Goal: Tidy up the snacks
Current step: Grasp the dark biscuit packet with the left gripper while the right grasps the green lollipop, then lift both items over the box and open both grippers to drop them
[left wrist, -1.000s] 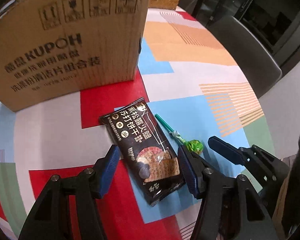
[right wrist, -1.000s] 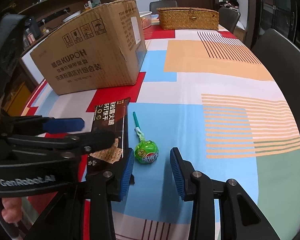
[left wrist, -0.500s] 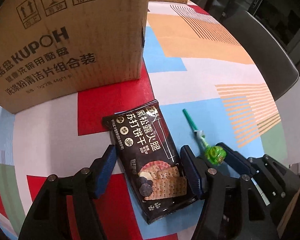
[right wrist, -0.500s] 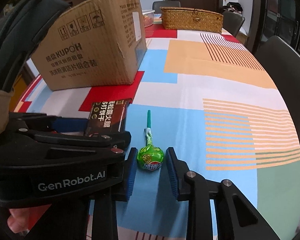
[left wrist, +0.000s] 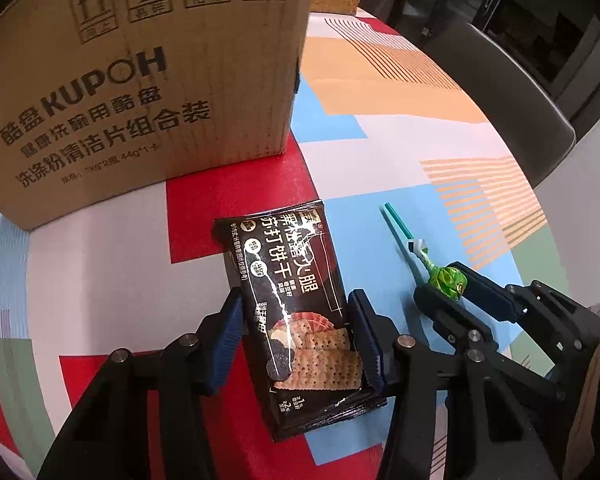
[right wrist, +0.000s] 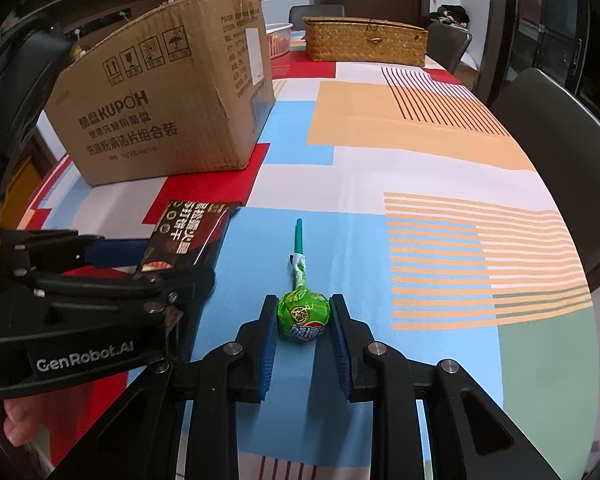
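Observation:
A black soda-cracker packet (left wrist: 296, 304) lies on the patterned tablecloth. My left gripper (left wrist: 296, 332) has closed in on it, both blue pads touching its sides. The packet also shows in the right wrist view (right wrist: 188, 236), with the left gripper (right wrist: 140, 264) around it. A green-wrapped lollipop (right wrist: 303, 314) with a teal stick lies to the packet's right. My right gripper (right wrist: 303, 320) is closed on the lollipop head, pads touching both sides. In the left wrist view the lollipop (left wrist: 446, 280) sits between the right gripper's fingers (left wrist: 480, 288).
A large KUPOH cardboard box (right wrist: 160, 116) stands just beyond the packet on the left. A woven basket (right wrist: 364, 40) and a bowl sit at the table's far end. Dark chairs (right wrist: 560, 128) stand along the right edge. The table edge runs close on the right.
Both grippers moved forward and closed: the left one onto the cracker packet, the right one onto the lollipop head, which was in an open gap before.

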Demonstrator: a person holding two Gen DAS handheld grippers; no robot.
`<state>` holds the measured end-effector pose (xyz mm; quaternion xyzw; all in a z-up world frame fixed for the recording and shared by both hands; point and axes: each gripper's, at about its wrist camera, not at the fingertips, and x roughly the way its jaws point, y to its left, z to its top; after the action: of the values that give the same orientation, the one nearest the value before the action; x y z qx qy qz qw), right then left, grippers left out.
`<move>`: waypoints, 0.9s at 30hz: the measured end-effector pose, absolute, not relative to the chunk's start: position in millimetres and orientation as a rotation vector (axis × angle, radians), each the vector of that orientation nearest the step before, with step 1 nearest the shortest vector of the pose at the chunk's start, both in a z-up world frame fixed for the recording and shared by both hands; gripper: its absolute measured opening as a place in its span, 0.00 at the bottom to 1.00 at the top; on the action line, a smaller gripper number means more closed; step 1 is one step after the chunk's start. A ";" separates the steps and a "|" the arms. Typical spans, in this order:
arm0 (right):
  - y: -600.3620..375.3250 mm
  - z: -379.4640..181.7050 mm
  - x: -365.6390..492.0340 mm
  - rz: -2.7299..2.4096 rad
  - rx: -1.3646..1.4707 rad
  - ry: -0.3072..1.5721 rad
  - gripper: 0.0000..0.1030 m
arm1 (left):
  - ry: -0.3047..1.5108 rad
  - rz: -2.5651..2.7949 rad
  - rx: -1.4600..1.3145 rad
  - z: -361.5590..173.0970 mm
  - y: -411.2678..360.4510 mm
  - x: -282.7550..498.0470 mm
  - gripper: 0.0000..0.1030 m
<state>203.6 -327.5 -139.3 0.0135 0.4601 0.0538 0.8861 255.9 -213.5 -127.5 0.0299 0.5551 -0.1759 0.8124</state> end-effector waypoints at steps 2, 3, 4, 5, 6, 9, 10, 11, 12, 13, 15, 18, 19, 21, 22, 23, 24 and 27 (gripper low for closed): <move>-327.0 -138.8 203.6 0.109 0.032 0.956 0.26 | 1.184 -0.381 0.062 -126.7 -207.9 255.8 0.50; -326.6 -138.6 203.4 0.107 0.034 0.956 0.26 | 1.181 -0.380 0.062 -125.0 -201.7 253.1 0.50; -326.3 -138.2 203.5 0.107 0.036 0.956 0.26 | 1.178 -0.381 0.064 -122.9 -199.9 253.5 0.50; -326.2 -137.3 203.4 0.106 0.039 0.954 0.26 | 1.175 -0.381 0.063 -122.1 -200.5 254.0 0.50; -326.1 -136.1 203.2 0.104 0.043 0.951 0.26 | 1.172 -0.380 0.062 -121.1 -198.4 253.3 0.50; -326.3 -132.5 202.9 0.096 0.056 0.945 0.26 | 1.151 -0.380 0.065 -118.1 -199.6 253.7 0.50; -325.7 -129.9 202.8 0.095 0.062 0.940 0.26 | 1.142 -0.381 0.066 -115.7 -198.8 253.4 0.50; -325.2 -128.1 202.5 0.094 0.065 0.935 0.26 | 1.134 -0.381 0.065 -113.4 -197.8 252.4 0.50; -323.9 -125.7 202.5 0.093 0.064 0.929 0.26 | 1.123 -0.381 0.063 -110.2 -195.5 251.5 0.50; -322.5 -123.0 202.5 0.092 0.063 0.923 0.26 | 1.114 -0.382 0.062 -107.6 -194.4 250.2 0.50; -319.2 -116.5 202.7 0.092 0.065 0.910 0.26 | 1.082 -0.383 0.063 -99.7 -189.6 248.9 0.50; -313.8 -106.8 204.0 0.098 0.072 0.889 0.26 | 1.049 -0.393 0.039 -89.0 -180.6 248.0 0.50; -310.9 -102.4 204.0 0.099 0.072 0.878 0.26 | 1.033 -0.393 0.034 -83.6 -176.3 246.6 0.50; -306.4 -95.3 203.7 0.101 0.075 0.861 0.26 | 1.004 -0.393 0.029 -74.0 -168.7 244.0 0.50; -303.8 -91.6 203.5 0.105 0.076 0.852 0.26 | 0.996 -0.394 0.023 -70.4 -165.7 243.8 0.50; -300.5 -87.3 203.5 0.108 0.075 0.842 0.26 | 0.987 -0.397 0.013 -66.0 -161.6 243.5 0.50; -297.4 -83.5 203.2 0.109 0.072 0.833 0.26 | 0.978 -0.398 0.001 -61.5 -157.1 242.9 0.50; -289.1 -72.7 201.7 0.117 0.066 0.809 0.26 | 0.952 -0.405 -0.026 -49.0 -146.0 240.5 0.50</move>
<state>201.7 -289.1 -72.7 0.0322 0.3932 0.0571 0.9171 240.5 -146.0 -49.0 -0.0122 0.4552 -0.1935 0.8690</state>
